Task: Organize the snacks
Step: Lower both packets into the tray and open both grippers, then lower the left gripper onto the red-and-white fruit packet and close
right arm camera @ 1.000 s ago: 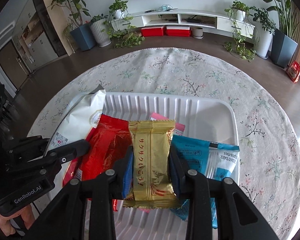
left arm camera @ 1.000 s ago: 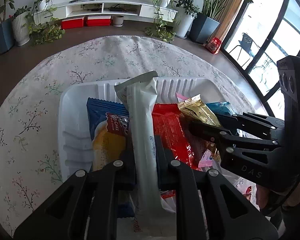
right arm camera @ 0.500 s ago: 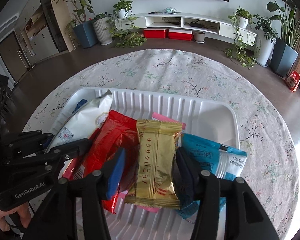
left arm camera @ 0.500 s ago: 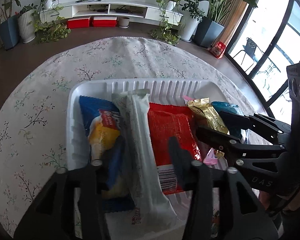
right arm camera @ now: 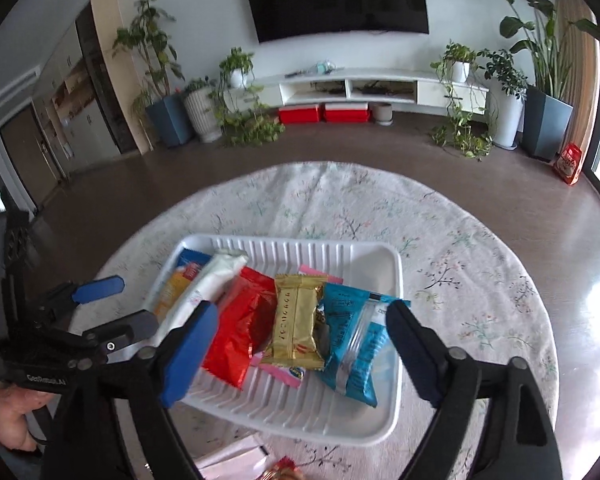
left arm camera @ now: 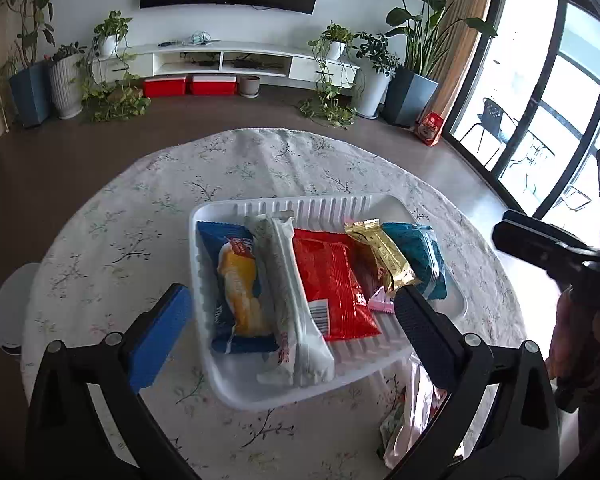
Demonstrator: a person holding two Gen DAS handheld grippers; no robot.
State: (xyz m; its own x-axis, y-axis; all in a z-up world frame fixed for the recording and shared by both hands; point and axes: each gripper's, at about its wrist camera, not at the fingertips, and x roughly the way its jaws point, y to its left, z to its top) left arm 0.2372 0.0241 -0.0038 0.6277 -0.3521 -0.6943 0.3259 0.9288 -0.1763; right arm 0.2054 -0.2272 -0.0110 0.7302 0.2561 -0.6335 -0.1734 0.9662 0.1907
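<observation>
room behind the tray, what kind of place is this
Most likely a home living room: a wall-mounted television, a low white media shelf under it, and potted plants along the wall.

Pale wall [right arm camera: 204, 8] with dark television [right arm camera: 338, 0], low white media shelf [left arm camera: 224, 58], red boxes [left arm camera: 188, 85], potted plants [right arm camera: 240, 76], brown floor [right arm camera: 340, 142], bright glass doors [left arm camera: 556, 92], round surface under floral cloth [left arm camera: 112, 240]
</observation>
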